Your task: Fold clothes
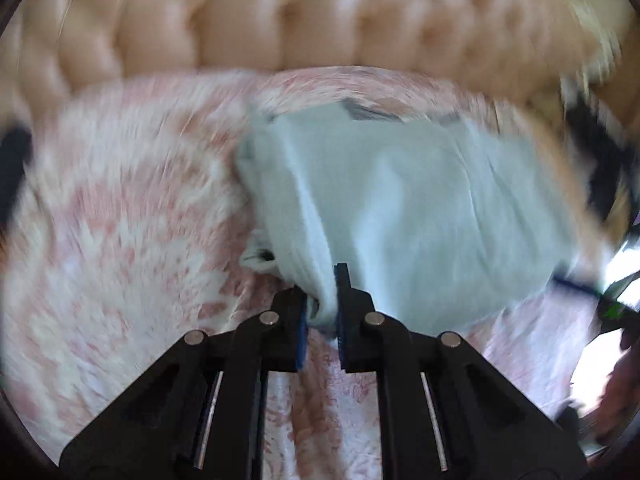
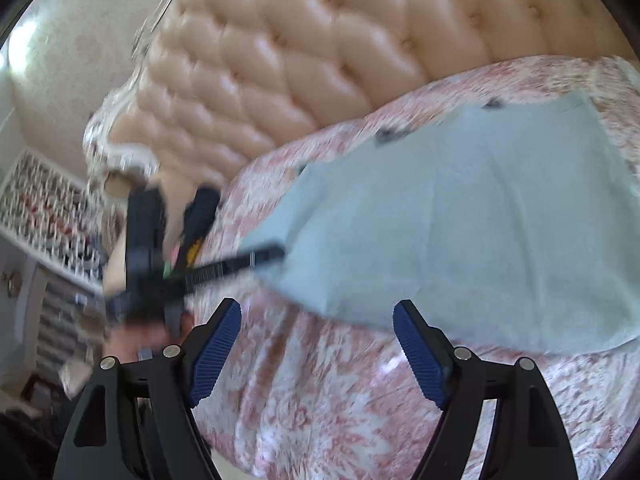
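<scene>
A pale blue garment (image 1: 400, 208) lies partly folded on a pink and white patterned bedspread (image 1: 120, 208). My left gripper (image 1: 322, 300) is shut on a bunched corner of the garment at its near edge. In the right wrist view the same garment (image 2: 480, 220) spreads across the bed, with the left gripper (image 2: 264, 258) pinching its left corner. My right gripper (image 2: 318, 344) is open and empty, hovering just in front of the garment's near edge. Both views are motion-blurred.
A tufted beige headboard (image 2: 320, 60) stands behind the bed. A white lattice cabinet (image 2: 48, 208) and the wall are at the left in the right wrist view. The bedspread (image 2: 320, 408) fills the foreground.
</scene>
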Demonstrator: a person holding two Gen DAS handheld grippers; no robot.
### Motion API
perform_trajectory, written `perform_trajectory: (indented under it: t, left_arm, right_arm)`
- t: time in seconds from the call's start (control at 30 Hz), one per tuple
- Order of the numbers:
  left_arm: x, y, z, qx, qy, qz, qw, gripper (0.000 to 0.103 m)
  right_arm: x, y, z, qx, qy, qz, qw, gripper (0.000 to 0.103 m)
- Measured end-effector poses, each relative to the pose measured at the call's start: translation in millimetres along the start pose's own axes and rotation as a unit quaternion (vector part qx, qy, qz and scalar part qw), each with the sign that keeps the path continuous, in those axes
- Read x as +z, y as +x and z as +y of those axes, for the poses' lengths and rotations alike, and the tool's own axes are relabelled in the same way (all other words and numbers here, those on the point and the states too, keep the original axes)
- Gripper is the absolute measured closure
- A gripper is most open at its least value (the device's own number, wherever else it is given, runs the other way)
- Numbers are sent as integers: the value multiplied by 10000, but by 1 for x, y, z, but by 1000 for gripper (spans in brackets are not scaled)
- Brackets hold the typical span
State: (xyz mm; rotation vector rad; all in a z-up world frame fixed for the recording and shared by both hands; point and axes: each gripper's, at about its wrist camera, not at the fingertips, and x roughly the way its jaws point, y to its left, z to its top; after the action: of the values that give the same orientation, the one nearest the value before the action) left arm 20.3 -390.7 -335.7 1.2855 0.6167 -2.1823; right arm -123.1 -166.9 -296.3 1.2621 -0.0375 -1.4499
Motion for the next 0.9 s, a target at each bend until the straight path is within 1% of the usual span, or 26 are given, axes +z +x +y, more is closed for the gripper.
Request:
perform_trajectory:
  t: [0.03,0.1,0.17,0.23,0.3,0.33,0.37,0.4,0.43,0.47,0.5,0.53,0.57,0.6,0.63,0.67,0.7,0.73,0.77,0.8,0.83,0.9]
  left_arm:
    - [0,4,-12,99,4,74,9999,91]
    - [-6,5,-21,287,-138,157,9994,91]
    - [-14,7,-33,596,-98,113,9981,91]
    - [-16,16,-55,997,248,23,9947,91]
    - [-22,24,-70,1341,655,-56,9888,89]
    - [-25,27,-76,1494,887,-115,9847,88]
    - [-28,29,-81,1607,1129,-201,9803,86]
    - [-29,26,-78,1524,1141,-242,9814,80]
    - [-28,21,-71,1323,996,-246,9859,71]
    - [-26,16,-64,1120,851,-249,9897,44]
    - [-24,10,-51,849,584,-267,9943,21]
    - [-20,4,-34,531,231,-296,9979,18]
    - [-17,-3,-18,212,-122,-323,9992,17]
    - [-14,-7,-2,-101,-407,-270,9988,17]
    - [-12,-7,16,-454,-701,-136,9964,17]
    - [-10,-8,35,-837,-1031,15,9911,17]
    - [-8,-9,55,-1219,-1350,141,9832,17]
    - [-7,-11,75,-1598,-1659,248,9728,17]
    - [-6,-12,95,-1973,-1964,354,9598,17]
    - [-3,-13,113,-2250,-2182,391,9488,17]
    - [2,-13,131,-2461,-2342,379,9398,17]
    - [14,3,157,-2840,-2596,529,9215,17]
  right_arm:
    - [3,-6,-6,-46,116,-119,9999,23]
    - [8,-16,-18,-164,274,-227,9992,23]
    - [10,-18,-25,-249,297,-154,9991,23]
    - [12,-19,-31,-302,300,-43,9991,23]
    - [16,-18,-36,-329,294,70,9990,23]
    - [21,-13,-35,-277,264,132,9992,23]
    - [26,-9,-34,-225,234,193,9993,23]
    - [32,-5,-32,-168,221,243,9993,23]
    - [37,0,-32,-102,242,267,9993,23]
    - [43,5,-31,-80,251,288,9992,23]
    - [47,9,-30,-130,229,300,9992,23]
    - [50,13,-29,-139,195,306,9992,23]
    - [52,15,-28,-146,183,301,9993,23]
    - [52,17,-29,-137,219,279,9993,23]
    - [52,19,-31,-97,266,276,9992,23]
    - [51,20,-32,-76,306,273,9991,23]
    - [49,21,-34,-96,331,275,9990,23]
    - [47,22,-36,-110,347,286,9989,23]
    - [45,21,-38,-114,356,296,9989,23]
    - [44,20,-40,-119,366,307,9988,23]
    - [42,19,-42,-126,380,312,9987,23]
    - [39,17,-47,-153,428,305,9985,23]
